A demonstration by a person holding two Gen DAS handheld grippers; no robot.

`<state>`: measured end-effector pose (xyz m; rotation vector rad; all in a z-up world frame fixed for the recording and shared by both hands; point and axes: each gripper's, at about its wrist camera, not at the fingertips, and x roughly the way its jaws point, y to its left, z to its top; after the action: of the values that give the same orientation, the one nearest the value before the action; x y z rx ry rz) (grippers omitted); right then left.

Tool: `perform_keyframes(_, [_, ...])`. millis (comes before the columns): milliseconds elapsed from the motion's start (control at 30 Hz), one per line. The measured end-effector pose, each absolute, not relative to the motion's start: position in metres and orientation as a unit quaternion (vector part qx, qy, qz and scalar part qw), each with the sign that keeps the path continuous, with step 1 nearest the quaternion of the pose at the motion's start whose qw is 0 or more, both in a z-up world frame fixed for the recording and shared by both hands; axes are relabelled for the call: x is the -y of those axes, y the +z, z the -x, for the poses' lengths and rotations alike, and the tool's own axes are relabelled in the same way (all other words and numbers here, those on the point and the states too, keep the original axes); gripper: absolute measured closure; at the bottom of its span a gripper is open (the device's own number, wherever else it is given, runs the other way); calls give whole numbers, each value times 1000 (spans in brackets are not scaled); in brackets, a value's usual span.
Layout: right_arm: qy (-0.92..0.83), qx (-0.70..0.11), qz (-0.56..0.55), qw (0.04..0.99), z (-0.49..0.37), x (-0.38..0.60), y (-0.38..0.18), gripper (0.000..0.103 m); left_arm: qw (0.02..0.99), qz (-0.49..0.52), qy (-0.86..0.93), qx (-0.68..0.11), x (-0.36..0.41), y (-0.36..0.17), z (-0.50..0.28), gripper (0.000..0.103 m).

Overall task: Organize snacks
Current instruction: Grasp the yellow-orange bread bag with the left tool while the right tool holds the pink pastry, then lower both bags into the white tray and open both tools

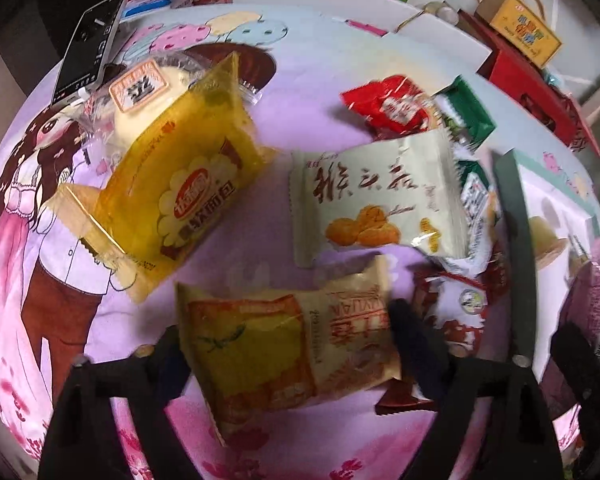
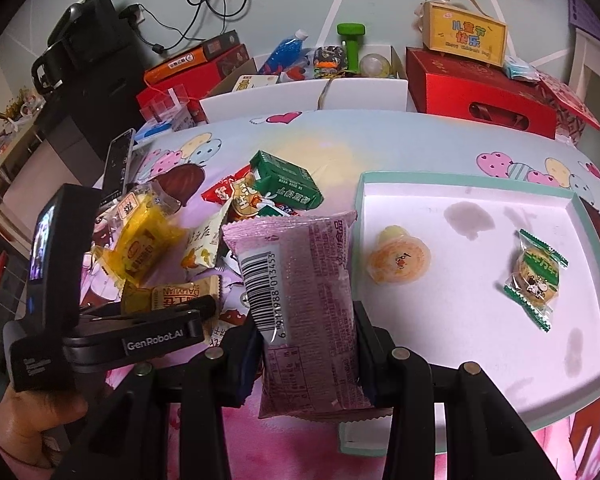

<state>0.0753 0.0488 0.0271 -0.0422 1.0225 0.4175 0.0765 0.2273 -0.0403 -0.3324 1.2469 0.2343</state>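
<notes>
Lettering "GenRobot.AI" marks left tool (image 2: 204, 308); right tool (image 2: 306, 344) grips barcoded pink packet (image 2: 300, 292).

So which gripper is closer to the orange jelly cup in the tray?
The right gripper. It holds the pink snack packet at the tray's edge, beside the jelly cup. The left gripper sits farther away over the snack pile.

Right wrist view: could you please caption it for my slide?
Right gripper holds a pink snack packet beside the tray.
</notes>
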Motion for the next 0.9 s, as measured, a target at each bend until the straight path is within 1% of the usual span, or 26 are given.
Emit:
perform_keyframes(300, [198, -482, 12, 853, -76, -44, 31, 60, 799, 168, 93, -569, -231, -24, -69, 30])
perform_keyframes(467, [197, -474, 3, 858, -75, -39, 39, 60, 814, 170, 88, -548, -234, -11, -63, 30])
perform_keyframes(633, [192, -469, -10, 862, -77, -29, 45, 60, 837, 163, 83, -516, -233, 17, -53, 30])
perform_keyframes(900, [133, -469, -45, 872, -89, 17, 48, 60, 859, 140, 39, -491, -203, 37, -60, 30])
